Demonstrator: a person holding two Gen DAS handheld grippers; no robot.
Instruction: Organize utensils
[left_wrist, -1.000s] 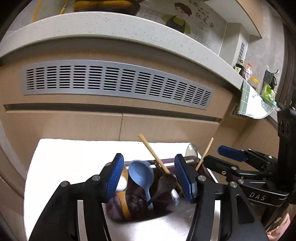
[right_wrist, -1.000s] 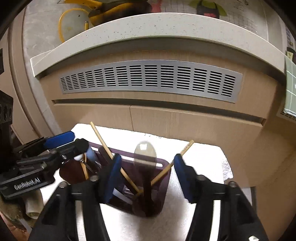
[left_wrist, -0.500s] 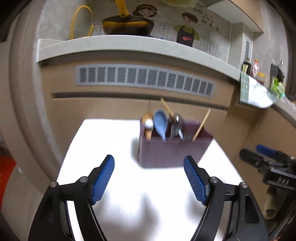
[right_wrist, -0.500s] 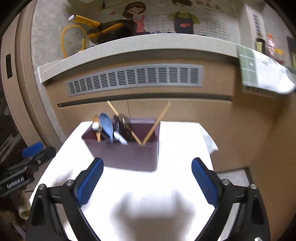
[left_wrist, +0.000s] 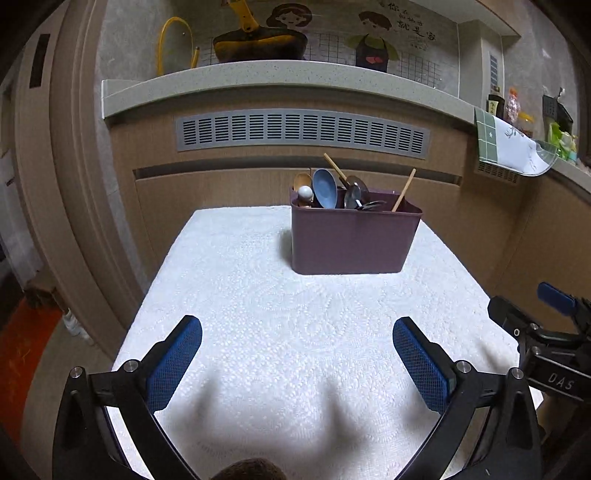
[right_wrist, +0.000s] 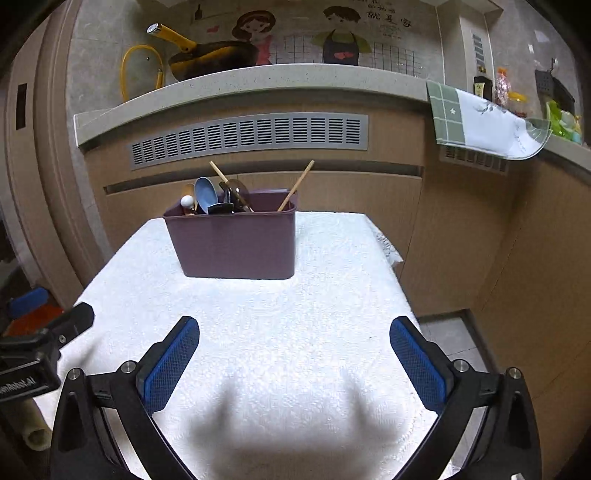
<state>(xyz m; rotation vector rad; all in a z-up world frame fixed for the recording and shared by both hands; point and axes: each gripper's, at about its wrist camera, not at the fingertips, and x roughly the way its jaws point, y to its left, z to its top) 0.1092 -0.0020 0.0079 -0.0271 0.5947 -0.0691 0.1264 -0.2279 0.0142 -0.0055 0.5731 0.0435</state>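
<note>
A purple utensil bin (left_wrist: 352, 240) stands at the far end of the white-clothed table (left_wrist: 258, 314); it also shows in the right wrist view (right_wrist: 234, 245). In it stand a blue spoon (left_wrist: 324, 187), dark spoons, a wooden spoon and two chopsticks (left_wrist: 404, 189). My left gripper (left_wrist: 297, 363) is open and empty, low over the near part of the table. My right gripper (right_wrist: 293, 363) is open and empty too, beside it on the right; it also shows at the right edge of the left wrist view (left_wrist: 546, 332).
Behind the table is a wooden cabinet front with a grey vent grille (left_wrist: 303, 131) under a stone counter (left_wrist: 258, 79). A yellow-handled pan (right_wrist: 210, 55) sits on the counter. A green-white cloth (right_wrist: 480, 118) hangs at the right. Floor lies past the table's right edge (right_wrist: 454, 332).
Both grippers have pulled back and away from the bin toward the near end of the table and opened wider. The bin and utensils stay in place.
</note>
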